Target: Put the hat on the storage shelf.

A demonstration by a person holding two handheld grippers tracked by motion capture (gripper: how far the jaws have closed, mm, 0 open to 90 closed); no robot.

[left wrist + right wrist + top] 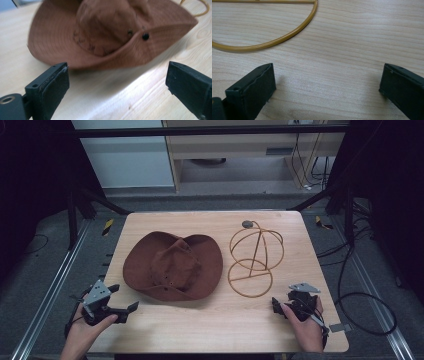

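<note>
We see the brown hat (173, 265) lying mid-counter (210, 330), the wire hat stand (255, 256) just right of it. Our left hand-held gripper (124, 299) near its brim and right hand-held gripper (278, 304) near the stand both gape wide, empty.

lab/test rig: wood table (210, 320) in black frame (200, 131), loose cables (367, 295) on floor.

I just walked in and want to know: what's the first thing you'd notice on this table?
The big floppy brown hat in the middle of the wooden table grabs the eye first. Right beside it, on its right, stands a golden wire hat stand. Near the front edge, the left tongs and right tongs wait open, holding nothing.
</note>
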